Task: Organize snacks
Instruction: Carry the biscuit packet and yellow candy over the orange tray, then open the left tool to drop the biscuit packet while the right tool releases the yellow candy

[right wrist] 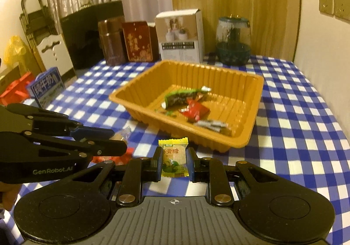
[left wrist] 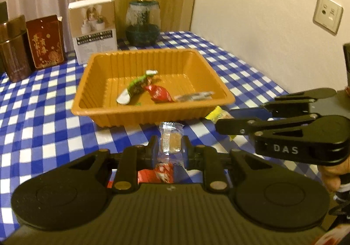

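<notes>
An orange tray (left wrist: 96, 103) (right wrist: 251, 135) sits on the blue checked tablecloth and holds a green-and-white snack (left wrist: 135, 87) (right wrist: 181, 97), a red candy (left wrist: 159, 93) (right wrist: 194, 110) and a grey wrapped bar (left wrist: 194, 96) (right wrist: 211, 124). My left gripper (left wrist: 170, 146) is shut on a clear-wrapped candy (left wrist: 171, 139), just in front of the tray; a red wrapper (left wrist: 157, 172) lies under it. My right gripper (right wrist: 174, 162) is shut on a yellow candy (right wrist: 174, 157) (left wrist: 218, 113), close to the tray's near edge.
At the table's back stand a brown tin (left wrist: 13, 48), a red box (left wrist: 46, 41), a white box (left wrist: 94, 28) and a glass jar (left wrist: 143, 24). A blue milk carton (right wrist: 47, 87) stands at the left edge. The wall (left wrist: 262, 26) runs along the right.
</notes>
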A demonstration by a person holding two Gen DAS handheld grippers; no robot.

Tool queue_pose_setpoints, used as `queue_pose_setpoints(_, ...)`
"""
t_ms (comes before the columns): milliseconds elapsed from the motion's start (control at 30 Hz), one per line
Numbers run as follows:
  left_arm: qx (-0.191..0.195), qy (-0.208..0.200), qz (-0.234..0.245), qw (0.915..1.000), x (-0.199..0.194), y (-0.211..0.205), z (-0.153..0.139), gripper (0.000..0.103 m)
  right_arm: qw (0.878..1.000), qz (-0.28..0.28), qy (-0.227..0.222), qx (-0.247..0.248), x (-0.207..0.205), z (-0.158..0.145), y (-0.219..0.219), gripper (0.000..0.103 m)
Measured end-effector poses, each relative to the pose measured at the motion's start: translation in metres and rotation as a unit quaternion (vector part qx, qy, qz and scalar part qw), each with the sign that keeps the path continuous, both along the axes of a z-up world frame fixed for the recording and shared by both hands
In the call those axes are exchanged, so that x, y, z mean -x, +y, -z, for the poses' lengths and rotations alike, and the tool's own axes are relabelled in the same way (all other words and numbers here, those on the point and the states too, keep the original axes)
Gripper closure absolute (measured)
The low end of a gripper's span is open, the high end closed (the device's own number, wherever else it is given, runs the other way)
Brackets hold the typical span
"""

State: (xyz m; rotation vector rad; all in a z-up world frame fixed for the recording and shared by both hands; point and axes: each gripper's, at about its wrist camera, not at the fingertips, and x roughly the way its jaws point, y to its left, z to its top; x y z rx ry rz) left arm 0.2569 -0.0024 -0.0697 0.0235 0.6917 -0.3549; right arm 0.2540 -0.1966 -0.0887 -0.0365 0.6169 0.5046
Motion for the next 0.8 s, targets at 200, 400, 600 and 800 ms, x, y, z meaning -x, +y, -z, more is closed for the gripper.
queue_pose_setpoints(200,0.015,-0.018,-0.025,0.9994,-0.017,0.011,-0.013,0.084,0.999,0.023,-0.017,-0.021,-0.01,-0.012,-0.003,0.08)
queue_pose_setpoints(400,0.022,-0.035,-0.048,0.998,-0.039,0.017,-0.023,0.084,0.997,0.058,-0.028,-0.039,-0.031,-0.021,-0.009,0.08)
queue_pose_setpoints(600,0.024,-0.039,-0.069,0.9966,-0.062,0.026,-0.023,0.084,0.995,0.087,-0.028,-0.05,-0.051,-0.024,-0.017,0.08)
queue_pose_setpoints(800,0.025,-0.041,-0.082,0.9955,-0.08,0.03,-0.023,0.084,0.993,0.101,-0.03,-0.046,-0.068,-0.024,-0.019,0.08)
